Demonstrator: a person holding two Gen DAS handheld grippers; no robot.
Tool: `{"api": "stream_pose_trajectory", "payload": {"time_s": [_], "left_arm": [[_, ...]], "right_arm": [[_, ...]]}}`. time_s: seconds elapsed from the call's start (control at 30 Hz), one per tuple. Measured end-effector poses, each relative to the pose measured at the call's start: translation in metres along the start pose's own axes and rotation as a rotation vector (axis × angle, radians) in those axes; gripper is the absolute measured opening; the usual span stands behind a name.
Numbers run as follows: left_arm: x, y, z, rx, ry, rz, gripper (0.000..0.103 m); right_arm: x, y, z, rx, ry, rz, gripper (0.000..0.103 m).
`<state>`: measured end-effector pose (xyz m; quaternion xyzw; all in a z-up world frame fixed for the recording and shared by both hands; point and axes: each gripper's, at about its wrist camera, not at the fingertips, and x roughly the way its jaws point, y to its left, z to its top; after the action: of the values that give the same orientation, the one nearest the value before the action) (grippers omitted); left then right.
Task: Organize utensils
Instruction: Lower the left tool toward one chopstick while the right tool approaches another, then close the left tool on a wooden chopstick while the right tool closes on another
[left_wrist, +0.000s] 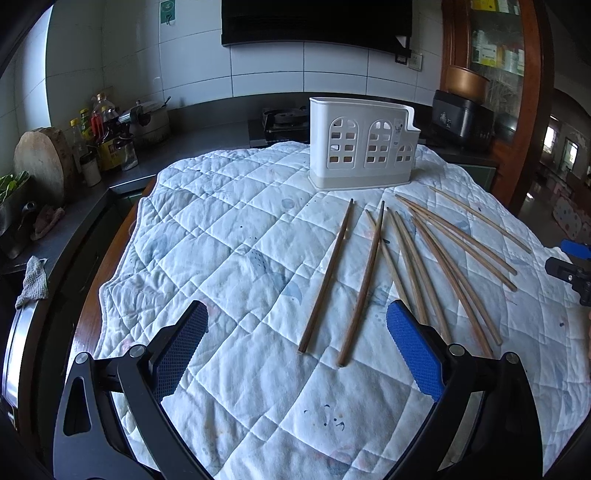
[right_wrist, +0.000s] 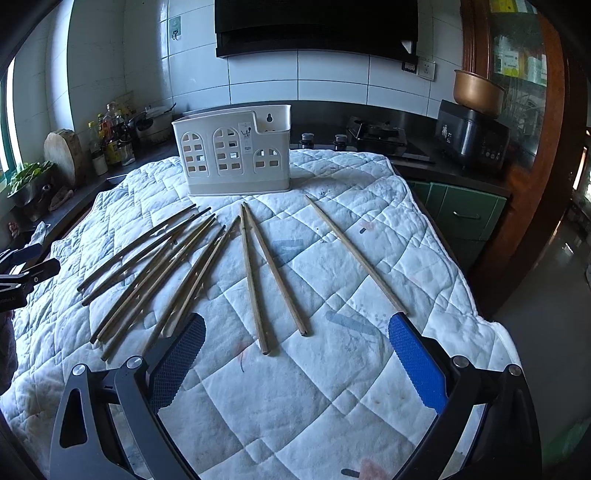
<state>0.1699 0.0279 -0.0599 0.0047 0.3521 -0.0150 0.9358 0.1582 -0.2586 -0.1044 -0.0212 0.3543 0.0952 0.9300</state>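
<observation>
Several wooden chopsticks (left_wrist: 424, 258) lie fanned out on a white quilted cloth (left_wrist: 240, 258), in front of a white plastic utensil holder (left_wrist: 364, 146) with arched cut-outs that stands upright at the far side. My left gripper (left_wrist: 297, 325) is open and empty, just above the cloth near the two darkest chopsticks (left_wrist: 364, 284). In the right wrist view the chopsticks (right_wrist: 184, 266) spread left and centre before the holder (right_wrist: 232, 151). My right gripper (right_wrist: 297, 332) is open and empty, with a pair of chopsticks (right_wrist: 275, 277) between its fingers' line of sight and a single one (right_wrist: 356, 254) by the right finger.
A dark counter behind holds bottles (left_wrist: 99, 133), a pot, a round wooden board (left_wrist: 42, 162), a gas stove (right_wrist: 380, 134) and a black rice cooker (right_wrist: 471, 136). A green cabinet (right_wrist: 465, 218) stands right of the table. The cloth's edge (right_wrist: 461, 280) drops off on the right.
</observation>
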Motion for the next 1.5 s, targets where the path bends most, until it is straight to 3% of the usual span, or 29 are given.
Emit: {"api": "stream_pose_trajectory", "payload": {"time_s": [0.27, 0.33, 0.53, 0.67, 0.83, 1.03, 1.23, 1.5], "left_arm": [[0.022, 0.000, 0.007, 0.012, 0.024, -0.006, 0.095], [0.028, 0.001, 0.009, 0.013, 0.038, -0.016, 0.081], [0.050, 0.002, 0.011, 0.013, 0.087, -0.030, 0.074], [0.060, 0.000, 0.011, 0.030, 0.121, -0.053, 0.062], [0.069, -0.004, 0.011, 0.045, 0.151, -0.091, 0.041], [0.076, -0.007, 0.009, 0.055, 0.165, -0.109, 0.030], [0.079, -0.006, 0.010, 0.062, 0.170, -0.115, 0.025], [0.085, -0.007, 0.009, 0.067, 0.177, -0.123, 0.021]], "right_arm": [[0.021, -0.026, 0.014, 0.000, 0.041, 0.004, 0.096], [0.025, -0.032, 0.018, 0.007, 0.041, 0.012, 0.096], [0.040, -0.044, 0.025, 0.023, 0.059, 0.027, 0.095], [0.052, -0.048, 0.025, 0.010, 0.087, 0.028, 0.084], [0.064, -0.055, 0.027, 0.031, 0.105, 0.041, 0.077], [0.081, -0.057, 0.030, 0.005, 0.133, 0.033, 0.065], [0.091, -0.066, 0.036, 0.000, 0.145, 0.016, 0.058], [0.105, -0.074, 0.034, -0.031, 0.181, 0.002, 0.038]]}}
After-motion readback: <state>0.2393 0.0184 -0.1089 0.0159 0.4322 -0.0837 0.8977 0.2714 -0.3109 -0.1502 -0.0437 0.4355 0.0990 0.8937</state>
